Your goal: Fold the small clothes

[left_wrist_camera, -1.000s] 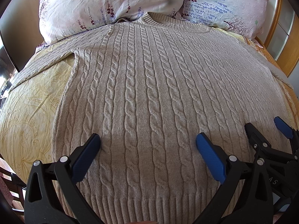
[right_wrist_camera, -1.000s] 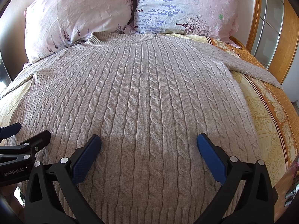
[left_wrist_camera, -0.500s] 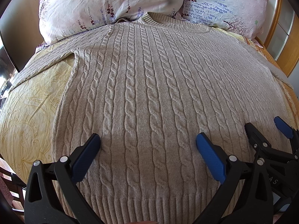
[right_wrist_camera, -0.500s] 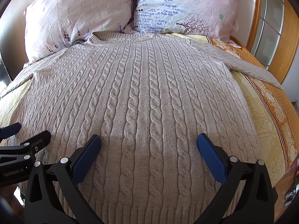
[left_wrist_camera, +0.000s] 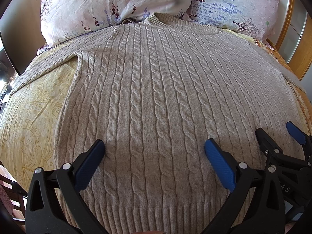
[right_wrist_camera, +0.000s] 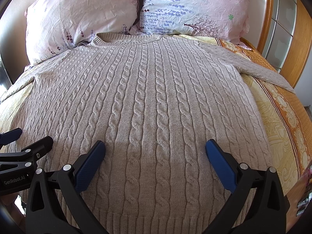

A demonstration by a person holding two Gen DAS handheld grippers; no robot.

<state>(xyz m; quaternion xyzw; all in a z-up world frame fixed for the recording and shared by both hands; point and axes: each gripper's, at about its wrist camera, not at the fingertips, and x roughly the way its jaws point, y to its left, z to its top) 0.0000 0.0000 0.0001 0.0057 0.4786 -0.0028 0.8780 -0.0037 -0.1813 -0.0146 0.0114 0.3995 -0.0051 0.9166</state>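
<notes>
Bed [right_wrist_camera: 273, 117] bears sweater [left_wrist_camera: 156, 97]; spread fingers [left_wrist_camera: 218, 161] hover above hem.

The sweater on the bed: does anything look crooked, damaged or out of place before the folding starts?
Nothing stands out. The sweater lies flat and face up on the bedspread, collar toward the pillows, both sleeves spread outward. No hole or stain shows. The left gripper and right gripper hover above its hem, jaws open, holding nothing.
</notes>
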